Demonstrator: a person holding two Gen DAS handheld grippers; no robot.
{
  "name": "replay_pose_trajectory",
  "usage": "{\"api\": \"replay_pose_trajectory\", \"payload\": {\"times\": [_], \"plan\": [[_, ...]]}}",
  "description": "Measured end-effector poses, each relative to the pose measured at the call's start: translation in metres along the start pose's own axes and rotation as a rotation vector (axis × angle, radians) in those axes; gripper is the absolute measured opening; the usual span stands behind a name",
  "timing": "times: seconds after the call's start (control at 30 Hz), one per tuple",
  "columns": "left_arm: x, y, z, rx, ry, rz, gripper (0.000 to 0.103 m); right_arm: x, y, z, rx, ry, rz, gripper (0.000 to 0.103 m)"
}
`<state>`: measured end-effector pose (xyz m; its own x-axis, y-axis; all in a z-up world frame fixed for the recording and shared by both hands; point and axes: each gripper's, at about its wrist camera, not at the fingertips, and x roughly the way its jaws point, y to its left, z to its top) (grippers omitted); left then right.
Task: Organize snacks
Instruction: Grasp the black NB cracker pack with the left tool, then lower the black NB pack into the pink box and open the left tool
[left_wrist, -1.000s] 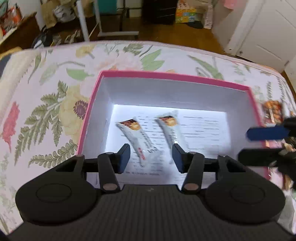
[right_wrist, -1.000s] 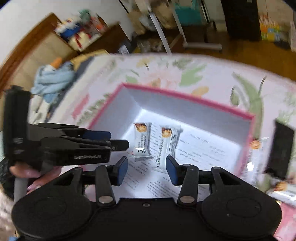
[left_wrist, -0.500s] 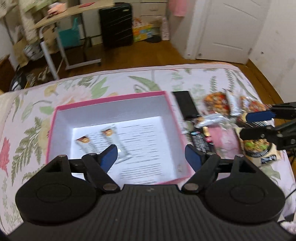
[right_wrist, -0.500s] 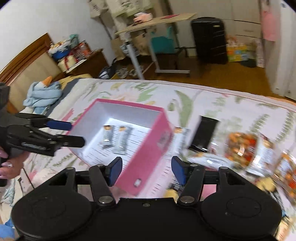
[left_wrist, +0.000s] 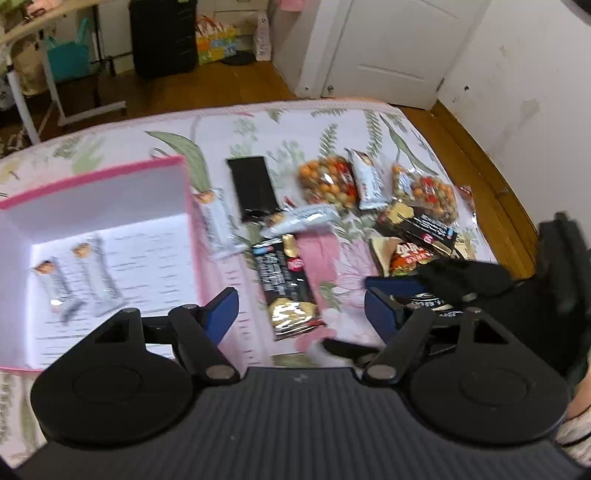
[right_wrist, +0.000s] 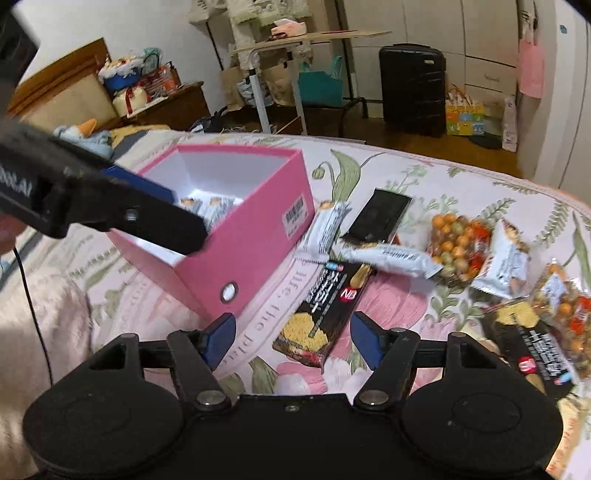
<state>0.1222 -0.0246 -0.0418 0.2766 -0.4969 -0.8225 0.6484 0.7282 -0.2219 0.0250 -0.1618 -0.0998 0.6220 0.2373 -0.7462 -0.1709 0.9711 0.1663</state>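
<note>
Two white snack bars lie side by side on the floor of the pink box, which sits open-topped on the bed toward its headboard end, its mouth clear for loading. The remaining snacks are scattered over the floral cover beside it: a white bar just beside the box wall, a black pouch, a silver-white bar, bags of orange coated nuts and black cracker packs nearer the bed's foot edge. The left claw and the right claw both hang over a black cracker pack lying flat between box and pile, likely the next pick. Each stands wide with nothing between its pads; the left jaws have just been narrowing a little, the right jaws widening, probably to span the pack's width. Most of the sorting is judged still ahead.
</note>
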Motion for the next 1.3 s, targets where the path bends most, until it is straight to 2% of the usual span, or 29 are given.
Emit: {"api": "replay_pose_trajectory", "payload": {"times": [0.17, 0.33, 0.43, 0.57, 0.6, 0.67, 0.8, 0.93, 1.3], "plan": [[0.047, -0.004, -0.006, -0.033, 0.054, -0.008, 0.066, 0.037, 0.003, -0.021, -0.069, -0.009, -0.03, 0.074], [0.094, 0.013, -0.005, -0.139, 0.079, -0.003, 0.06, 0.066, -0.001, -0.029, -0.069, -0.054, -0.069, 0.074], [0.116, 0.01, -0.005, -0.135, 0.103, 0.047, 0.06, 0.077, -0.005, -0.029, -0.039, -0.082, -0.07, 0.078], [0.134, 0.001, -0.008, -0.059, 0.094, 0.164, 0.06, 0.084, -0.002, -0.029, -0.042, -0.097, -0.077, 0.082], [0.138, 0.002, -0.008, -0.056, 0.106, 0.168, 0.06, 0.085, 0.0, -0.03, -0.048, -0.099, -0.081, 0.083], [0.143, 0.008, -0.009, -0.095, 0.135, 0.13, 0.06, 0.086, 0.004, -0.031, -0.063, -0.1, -0.085, 0.088], [0.152, 0.022, -0.012, -0.192, 0.178, 0.034, 0.058, 0.089, 0.009, -0.034, -0.091, -0.093, -0.131, 0.087], [0.148, 0.025, -0.014, -0.211, 0.174, -0.016, 0.055, 0.079, 0.008, -0.032, -0.064, -0.085, -0.131, 0.072], [0.125, -0.006, -0.017, -0.138, 0.218, 0.003, 0.055, 0.04, 0.02, -0.033, -0.002, -0.046, -0.116, 0.068]]}}
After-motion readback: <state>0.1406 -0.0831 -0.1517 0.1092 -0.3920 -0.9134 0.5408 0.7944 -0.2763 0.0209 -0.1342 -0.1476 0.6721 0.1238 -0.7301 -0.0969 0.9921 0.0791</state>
